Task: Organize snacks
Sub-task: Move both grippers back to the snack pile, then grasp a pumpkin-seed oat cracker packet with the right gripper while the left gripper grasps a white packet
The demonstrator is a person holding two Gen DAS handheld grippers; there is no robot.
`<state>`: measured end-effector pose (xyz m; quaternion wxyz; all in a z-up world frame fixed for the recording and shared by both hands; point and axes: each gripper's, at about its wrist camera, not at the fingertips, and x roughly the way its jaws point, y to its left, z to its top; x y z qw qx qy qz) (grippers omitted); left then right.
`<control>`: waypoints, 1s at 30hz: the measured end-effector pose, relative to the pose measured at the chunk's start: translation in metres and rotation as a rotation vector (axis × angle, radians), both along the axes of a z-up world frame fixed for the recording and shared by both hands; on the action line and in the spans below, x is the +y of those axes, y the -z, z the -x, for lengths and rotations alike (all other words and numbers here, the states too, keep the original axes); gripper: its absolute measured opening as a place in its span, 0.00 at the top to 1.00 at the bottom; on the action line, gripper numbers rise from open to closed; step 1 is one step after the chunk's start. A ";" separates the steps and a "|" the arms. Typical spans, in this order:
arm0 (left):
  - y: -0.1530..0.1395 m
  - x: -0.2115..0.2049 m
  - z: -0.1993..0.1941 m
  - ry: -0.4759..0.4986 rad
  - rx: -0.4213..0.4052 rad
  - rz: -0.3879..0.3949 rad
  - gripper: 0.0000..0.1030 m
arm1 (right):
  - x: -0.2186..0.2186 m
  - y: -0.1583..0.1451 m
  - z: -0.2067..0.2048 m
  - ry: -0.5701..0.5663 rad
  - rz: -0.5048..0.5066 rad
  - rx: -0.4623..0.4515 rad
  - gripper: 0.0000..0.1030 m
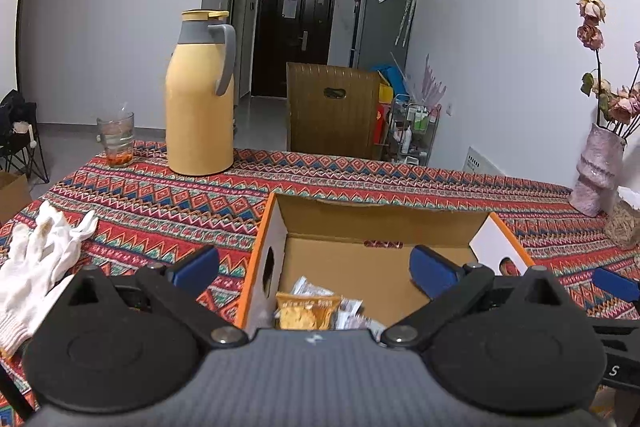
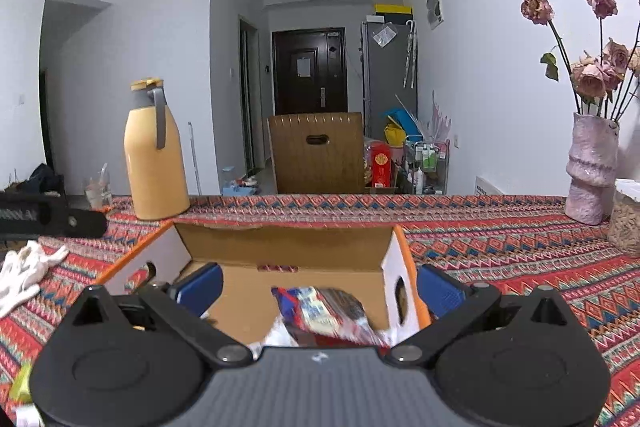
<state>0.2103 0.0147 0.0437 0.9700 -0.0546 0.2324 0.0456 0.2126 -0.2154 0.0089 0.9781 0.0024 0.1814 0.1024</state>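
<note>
The left gripper (image 1: 314,269) hovers level over the near edge of the orange-rimmed cardboard box (image 1: 280,215), its blue fingers spread wide and holding nothing. The right gripper (image 2: 320,287) hovers likewise, wide open and empty, above a red and blue snack packet (image 2: 324,315) in the box. An orange snack packet (image 1: 306,313) lies inside too. Bare patterned tablecloth (image 1: 160,195) surrounds the box.
</note>
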 end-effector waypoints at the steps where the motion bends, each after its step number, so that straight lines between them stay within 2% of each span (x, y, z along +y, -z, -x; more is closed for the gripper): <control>1: 0.001 0.001 0.004 0.000 0.002 -0.001 0.00 | -0.002 0.002 0.003 0.001 0.005 0.007 0.00; 10: 0.020 0.008 0.035 0.012 0.050 -0.025 0.00 | -0.026 0.028 0.044 0.037 0.047 0.087 0.00; 18: 0.047 0.013 0.066 0.020 0.091 -0.022 0.00 | -0.054 0.051 0.074 0.088 0.039 0.152 0.00; 24: 0.060 0.023 0.080 -0.010 0.118 -0.017 0.00 | -0.070 0.062 0.085 0.101 0.041 0.150 0.00; 30: 0.058 0.029 0.087 -0.030 0.118 -0.014 0.00 | -0.083 0.057 0.080 0.102 0.032 0.144 0.00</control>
